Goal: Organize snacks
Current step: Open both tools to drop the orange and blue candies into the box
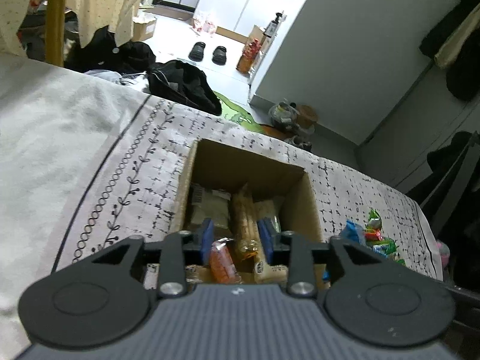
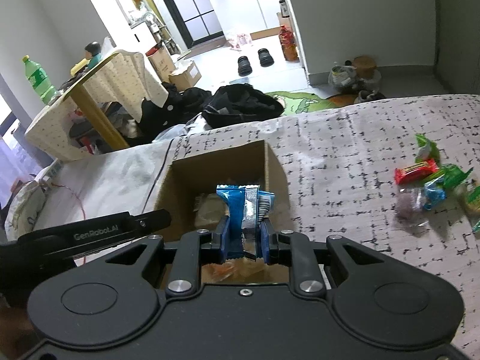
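Snacks fill the cardboard box (image 2: 271,162), where the right gripper (image 2: 244,234), pinching a blue packet (image 2: 237,207), may drop it outside, while the left gripper (image 1: 237,240) hangs part-open and empty.

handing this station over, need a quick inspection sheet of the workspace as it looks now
surface: patterned cloth over a bed-like top, a plain white cover beside it
job's things: open cardboard box with several packets inside; loose snacks heaped on the cloth to its right
clutter: nothing seen on the cloth besides the snacks
grippers: left tool open above the box, nothing between its pads; right tool shut on a blue packet over the box
cables: thin red cord on the white cover
surroundings: dark clothes, black shoes, bottles and boxes on the floor; green bottle on a side table
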`<state>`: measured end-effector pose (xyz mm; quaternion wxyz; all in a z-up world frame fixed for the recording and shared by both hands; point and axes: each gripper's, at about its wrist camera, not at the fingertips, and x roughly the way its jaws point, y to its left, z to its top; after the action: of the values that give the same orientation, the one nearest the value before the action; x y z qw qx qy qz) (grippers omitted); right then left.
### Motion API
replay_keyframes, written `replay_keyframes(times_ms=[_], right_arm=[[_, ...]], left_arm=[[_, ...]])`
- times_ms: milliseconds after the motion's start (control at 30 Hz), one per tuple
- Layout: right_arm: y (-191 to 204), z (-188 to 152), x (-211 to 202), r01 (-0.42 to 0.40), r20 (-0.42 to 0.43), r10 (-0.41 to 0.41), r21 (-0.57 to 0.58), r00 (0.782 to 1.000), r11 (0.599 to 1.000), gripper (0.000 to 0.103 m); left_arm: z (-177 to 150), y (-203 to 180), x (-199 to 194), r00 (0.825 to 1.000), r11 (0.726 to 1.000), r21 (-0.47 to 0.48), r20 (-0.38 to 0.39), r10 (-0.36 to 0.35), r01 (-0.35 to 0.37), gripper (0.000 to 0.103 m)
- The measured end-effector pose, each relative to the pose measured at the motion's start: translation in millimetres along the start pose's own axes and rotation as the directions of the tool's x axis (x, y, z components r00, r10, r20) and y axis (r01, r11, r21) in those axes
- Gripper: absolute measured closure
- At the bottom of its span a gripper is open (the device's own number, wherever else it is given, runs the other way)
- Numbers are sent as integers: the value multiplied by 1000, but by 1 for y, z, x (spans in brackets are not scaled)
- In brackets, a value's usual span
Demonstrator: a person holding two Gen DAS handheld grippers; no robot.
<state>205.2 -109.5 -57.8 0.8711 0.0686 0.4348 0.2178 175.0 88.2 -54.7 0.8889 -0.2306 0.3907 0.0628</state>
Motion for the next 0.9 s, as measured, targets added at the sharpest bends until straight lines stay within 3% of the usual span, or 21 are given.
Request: replay_keyframes(times_ms=[200,267,600,733,900], right_arm=[[5,-1,7,-22,-10,22,10,1000,1000,82],[4,0,9,-35,-13,35,20,999,999,82],[8,4,19,-88,-22,89,35,996,996,80],[6,5,19,-93,-20,93,34,995,995,61],[-7,2,12,-62,-20,64,55,998,997,60]], left_arm=[[3,7,-16,1000,999,-39,16,5,-4,35],[3,9,-19,1000,999,-40,20,19,-18,32],[6,24,-19,998,994,-94,19,63,-61,24],[6,24,-18,998,993,-101,7,64,-63,24],[6,17,-17,998,995,-82,1,61,-61,23]])
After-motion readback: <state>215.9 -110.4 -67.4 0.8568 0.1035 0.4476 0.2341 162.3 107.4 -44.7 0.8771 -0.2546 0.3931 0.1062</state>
